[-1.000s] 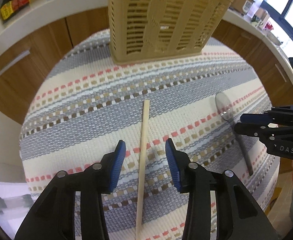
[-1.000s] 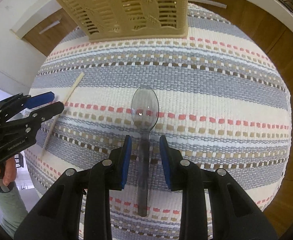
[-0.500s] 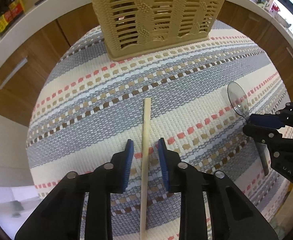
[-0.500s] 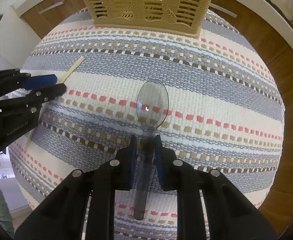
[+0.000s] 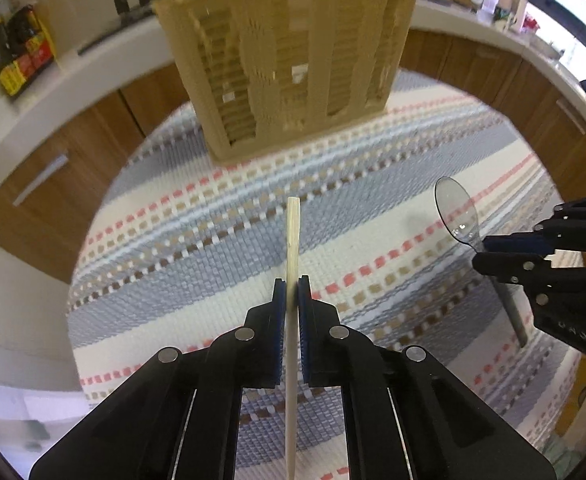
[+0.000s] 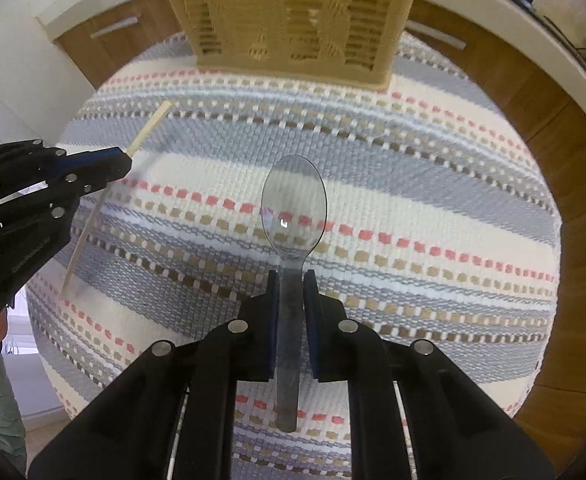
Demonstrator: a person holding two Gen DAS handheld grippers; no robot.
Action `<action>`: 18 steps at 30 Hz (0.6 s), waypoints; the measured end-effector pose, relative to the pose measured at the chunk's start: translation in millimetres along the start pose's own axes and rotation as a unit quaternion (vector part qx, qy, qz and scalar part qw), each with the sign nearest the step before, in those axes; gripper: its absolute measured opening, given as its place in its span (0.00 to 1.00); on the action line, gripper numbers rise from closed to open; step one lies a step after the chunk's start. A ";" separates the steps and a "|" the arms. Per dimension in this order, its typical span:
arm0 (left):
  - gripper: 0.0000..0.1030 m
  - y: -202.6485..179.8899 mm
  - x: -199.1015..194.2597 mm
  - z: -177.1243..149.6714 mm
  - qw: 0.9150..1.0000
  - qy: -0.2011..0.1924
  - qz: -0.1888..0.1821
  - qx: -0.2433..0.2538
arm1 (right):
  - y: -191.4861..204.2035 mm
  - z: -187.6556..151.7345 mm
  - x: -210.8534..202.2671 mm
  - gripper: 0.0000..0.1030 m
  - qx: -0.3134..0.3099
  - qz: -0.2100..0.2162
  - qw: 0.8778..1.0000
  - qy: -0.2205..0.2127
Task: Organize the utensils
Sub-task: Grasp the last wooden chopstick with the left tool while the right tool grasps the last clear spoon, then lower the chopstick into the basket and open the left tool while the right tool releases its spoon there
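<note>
**A:** Left wrist view first: what does the left gripper (image 5: 291, 294) have?

**B:** Its jaws have just been closing and now pinch a wooden chopstick (image 5: 292, 240) partway along its length. One end runs ahead of the fingertips toward the tan slotted basket (image 5: 289, 68); the other runs back between the finger arms. A grip near the middle probably keeps the stick from swinging.

**A:** And to the right of it?

**B:** The right gripper (image 6: 291, 280) has also just closed, onto the neck of a clear plastic spoon (image 6: 294, 208). The bowl sits just beyond the fingertips and the handle trails back under them. I'd judge that holding the narrow neck gives the pads flat sides to press.

**A:** Where is the holder from there?

**B:** Straight ahead of both pairs of fingers, standing on the striped woven mat (image 6: 433, 184), well apart from the tips. Both utensils point at it, ready to be dropped in upright.
</note>
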State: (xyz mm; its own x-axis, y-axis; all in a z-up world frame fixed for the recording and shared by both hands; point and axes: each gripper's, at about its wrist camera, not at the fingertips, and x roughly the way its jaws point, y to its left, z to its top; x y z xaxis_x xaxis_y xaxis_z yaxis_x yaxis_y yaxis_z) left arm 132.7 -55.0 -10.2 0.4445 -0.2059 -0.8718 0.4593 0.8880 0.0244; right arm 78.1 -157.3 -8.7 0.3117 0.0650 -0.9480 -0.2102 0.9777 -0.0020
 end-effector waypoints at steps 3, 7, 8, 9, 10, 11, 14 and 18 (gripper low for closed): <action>0.04 -1.1 -25.6 5.6 0.999 -0.037 -0.006 -0.002 | -4.9 2.9 -23.8 0.10 0.002 0.005 1.000 -0.027; 0.04 1.2 -62.7 17.5 0.996 -0.089 -0.007 -0.006 | -8.3 9.7 -66.0 0.10 0.002 0.019 0.996 -0.084; 0.04 1.2 -76.0 18.7 0.995 -0.102 -0.007 -0.008 | -9.9 12.2 -74.2 0.10 0.000 0.021 0.995 -0.098; 0.04 2.8 -88.1 22.3 0.993 -0.121 -0.009 -0.011 | -9.7 15.9 -87.2 0.10 -0.002 0.025 0.993 -0.118; 0.04 4.9 -100.8 26.4 0.990 -0.140 -0.012 -0.014 | -10.1 20.3 -99.2 0.10 -0.004 0.029 0.990 -0.136; 0.04 7.5 -113.9 31.0 0.987 -0.161 -0.016 -0.018 | -12.2 25.4 -109.7 0.10 -0.005 0.031 0.987 -0.155; 0.04 13.6 -145.7 43.9 0.976 -0.215 -0.027 -0.033 | -13.1 39.8 -137.4 0.10 -0.009 0.035 0.977 -0.208; 0.04 27.0 -172.3 61.1 0.960 -0.273 -0.032 -0.046 | -16.7 54.2 -171.0 0.10 -0.015 0.035 0.961 -0.275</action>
State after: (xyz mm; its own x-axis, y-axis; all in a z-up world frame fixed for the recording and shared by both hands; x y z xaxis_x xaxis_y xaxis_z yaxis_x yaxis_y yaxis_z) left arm 115.6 -20.6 170.6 0.7666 -0.4233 -0.4829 0.4396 0.8941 -0.0859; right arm 78.6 -173.9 170.7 0.7369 0.2349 -0.6339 -0.2723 0.9614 0.0397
